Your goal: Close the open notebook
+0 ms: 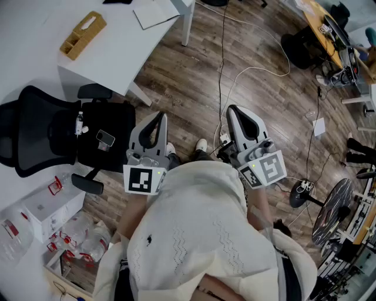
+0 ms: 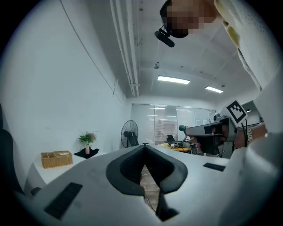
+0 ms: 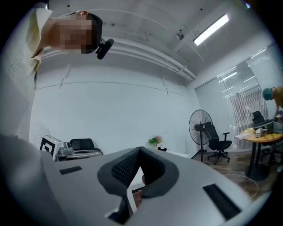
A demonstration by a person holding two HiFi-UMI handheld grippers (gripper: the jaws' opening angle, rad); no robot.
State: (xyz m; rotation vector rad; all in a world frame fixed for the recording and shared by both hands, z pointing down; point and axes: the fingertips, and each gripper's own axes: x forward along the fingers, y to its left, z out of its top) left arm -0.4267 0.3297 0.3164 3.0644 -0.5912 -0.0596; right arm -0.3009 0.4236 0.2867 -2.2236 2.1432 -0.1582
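A white notebook (image 1: 154, 13) lies near the corner of the white table (image 1: 111, 56) at the top of the head view; whether it lies open I cannot tell. Both grippers are held close to the person's chest, far from that table, pointing out over the wooden floor. My left gripper (image 1: 160, 116) (image 2: 144, 145) has its jaw tips touching, with nothing between them. My right gripper (image 1: 231, 109) (image 3: 139, 149) also has its tips together and is empty. Neither gripper view shows the notebook.
A wicker basket (image 1: 82, 34) sits on the table. A black office chair (image 1: 59, 132) with a phone (image 1: 105, 138) on its seat stands at the left. Cables (image 1: 223, 70) run across the floor. Bottled-water boxes (image 1: 70, 235) sit lower left, a floor fan (image 1: 335, 211) at right.
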